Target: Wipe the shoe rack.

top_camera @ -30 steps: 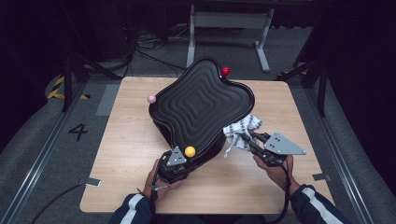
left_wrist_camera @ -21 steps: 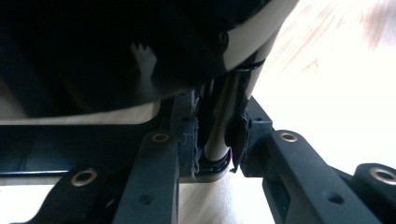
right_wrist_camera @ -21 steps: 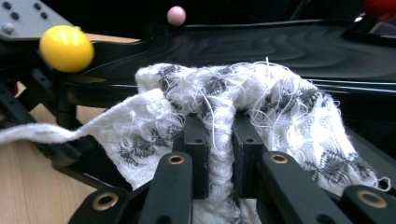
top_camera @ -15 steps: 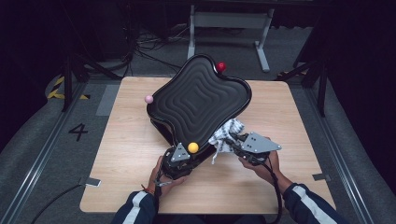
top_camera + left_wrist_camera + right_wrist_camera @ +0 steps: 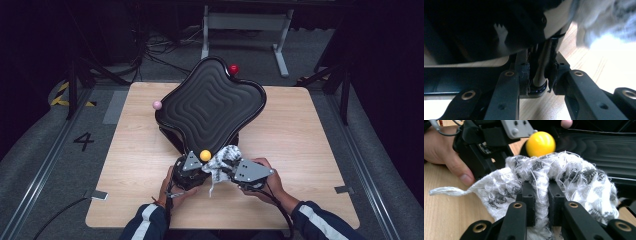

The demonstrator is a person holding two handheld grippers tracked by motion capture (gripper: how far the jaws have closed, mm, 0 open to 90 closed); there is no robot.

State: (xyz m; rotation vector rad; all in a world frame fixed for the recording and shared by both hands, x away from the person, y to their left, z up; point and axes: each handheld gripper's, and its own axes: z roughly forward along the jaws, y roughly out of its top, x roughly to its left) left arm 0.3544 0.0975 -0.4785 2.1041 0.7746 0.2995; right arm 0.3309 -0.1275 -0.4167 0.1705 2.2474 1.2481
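With the left gripper (image 5: 189, 170) clamped on a thin post (image 5: 541, 67) under the black tray's (image 5: 210, 102) near corner, steadying it on the bench (image 5: 300, 145), the right gripper (image 5: 231, 171), jaws pinching the white cloth (image 5: 222, 161), should wipe gently around the yellow ball (image 5: 205, 155).

Wooden table (image 5: 310, 150), grey floor (image 5: 45, 150), dark room.

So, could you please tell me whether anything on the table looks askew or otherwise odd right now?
The black wavy tray sits tilted, its far edge raised well above the wooden table rather than lying flat. The left gripper is clamped on a thin post beneath its near edge. The cloth in the right gripper is frayed, with loose threads.
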